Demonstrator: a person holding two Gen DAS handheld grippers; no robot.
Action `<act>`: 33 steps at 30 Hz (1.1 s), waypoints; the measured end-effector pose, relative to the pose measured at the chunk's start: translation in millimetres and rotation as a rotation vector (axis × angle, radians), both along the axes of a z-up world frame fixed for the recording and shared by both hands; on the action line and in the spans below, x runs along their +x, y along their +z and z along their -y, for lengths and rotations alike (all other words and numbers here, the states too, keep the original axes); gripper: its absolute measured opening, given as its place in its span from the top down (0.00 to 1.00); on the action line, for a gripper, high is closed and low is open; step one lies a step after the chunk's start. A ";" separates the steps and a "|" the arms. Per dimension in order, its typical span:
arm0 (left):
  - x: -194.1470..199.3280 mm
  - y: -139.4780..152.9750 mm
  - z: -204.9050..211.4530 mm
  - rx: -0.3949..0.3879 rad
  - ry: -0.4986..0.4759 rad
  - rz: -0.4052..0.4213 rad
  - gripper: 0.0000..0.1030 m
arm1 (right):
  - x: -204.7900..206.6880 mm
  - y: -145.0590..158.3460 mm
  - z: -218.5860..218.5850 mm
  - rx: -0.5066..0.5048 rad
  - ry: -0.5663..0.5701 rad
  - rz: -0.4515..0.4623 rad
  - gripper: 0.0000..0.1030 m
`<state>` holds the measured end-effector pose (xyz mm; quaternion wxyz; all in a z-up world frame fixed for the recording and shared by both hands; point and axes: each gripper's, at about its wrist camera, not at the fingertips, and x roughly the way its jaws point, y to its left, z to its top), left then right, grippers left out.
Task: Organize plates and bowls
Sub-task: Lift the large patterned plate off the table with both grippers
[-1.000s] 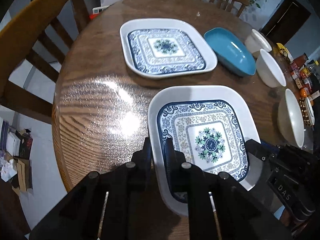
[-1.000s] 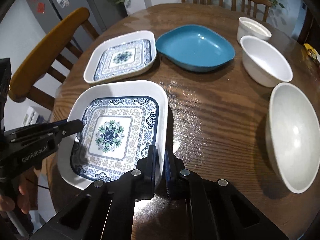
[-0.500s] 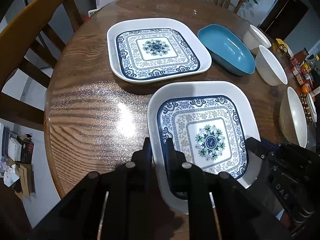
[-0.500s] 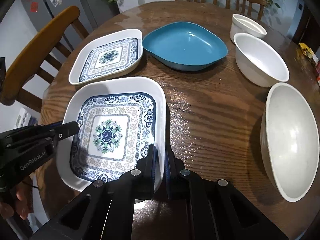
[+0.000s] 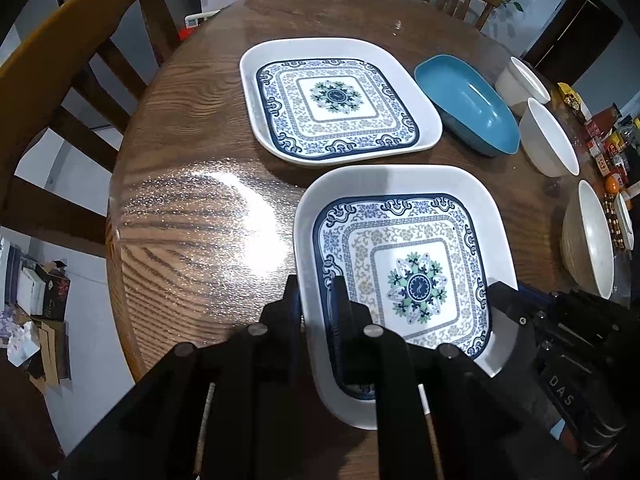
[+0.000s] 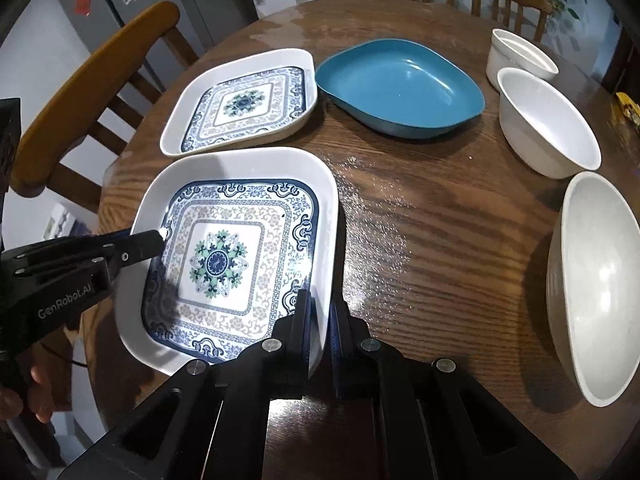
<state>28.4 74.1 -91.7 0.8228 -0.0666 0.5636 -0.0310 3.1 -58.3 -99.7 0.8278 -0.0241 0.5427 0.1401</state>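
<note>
Both grippers have carried the near plate (image 5: pixel 404 264) closer to the far plate (image 5: pixel 336 100) over the last second; their edges, once clearly apart, now look nearly touching in both views. Its shadow on the table (image 5: pixel 192 216) suggests the near plate is held slightly off the wood.

On the plate's left rim, the left gripper (image 5: pixel 318 300) is nearly closed, one finger outside the rim and one on the patterned inside. Opposite it, the right gripper (image 6: pixel 320 308) is closed about as far as it goes on the right rim, one finger on each side. So the plate is carried two-handed by opposite edges.

Further right sit a blue dish (image 6: pixel 400 84), a small white bowl (image 6: pixel 520 54), a medium white bowl (image 6: pixel 548 120) and a large white bowl (image 6: pixel 592 280), all apart from one another and none stacked.

My reading is that the step in hand is stacking the matching square plates. The carried plate looks not yet high enough or far enough along to clear the far plate's rim. The next move calls for lifting both hands together, keeping the plate level, moving it over the far plate with corners lined up, lowering it to nest, and only then letting both rims go. Uneven hands could tip the plate or knock the one below.
</note>
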 end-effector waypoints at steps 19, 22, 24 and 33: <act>-6.3 16.7 -22.8 -0.042 0.052 0.042 0.85 | 2.2 9.8 8.3 -0.001 -0.038 0.019 0.88; -4.2 23.4 -31.2 -0.059 0.071 0.055 0.84 | 3.6 18.2 12.2 0.015 -0.049 0.034 0.85; 0.2 27.2 -36.0 -0.062 0.082 0.062 0.78 | 7.6 23.7 13.6 0.035 -0.055 0.042 0.79; 54.8 32.4 -42.3 -0.078 0.113 0.069 0.68 | 61.5 32.8 4.5 0.143 -0.073 0.030 0.59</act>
